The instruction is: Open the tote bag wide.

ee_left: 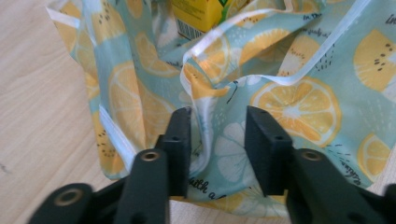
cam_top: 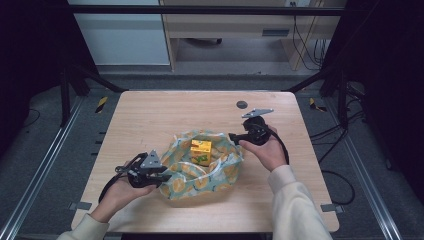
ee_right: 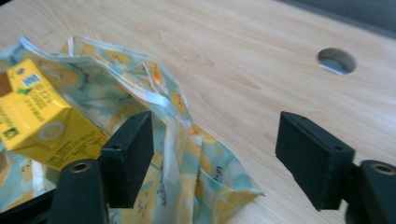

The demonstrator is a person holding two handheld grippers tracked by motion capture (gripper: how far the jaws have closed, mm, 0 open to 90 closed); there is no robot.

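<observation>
bag (cam_top: 200,172): lemon-print, sitting mid tabletop (cam_top: 150,115), yellow carton (cam_top: 200,151) inside
left hand-held gripper (cam_top: 167,176): jaws parted, bag's edge loose between them
right hand-held gripper (cam_top: 233,136): wide apart, gripping nothing, by bag's rim

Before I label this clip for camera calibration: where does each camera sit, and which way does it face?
High view: above the person's side, facing forward and down on the wooden table; forearms, hands, left tool, right tool.
Left gripper view: rides the left tool, facing the lemon-print bag between its open jaws.
Right gripper view: rides the right tool, facing the bag's corner and table hole.
Shared: all three show the bag and the yellow juice carton.
</observation>
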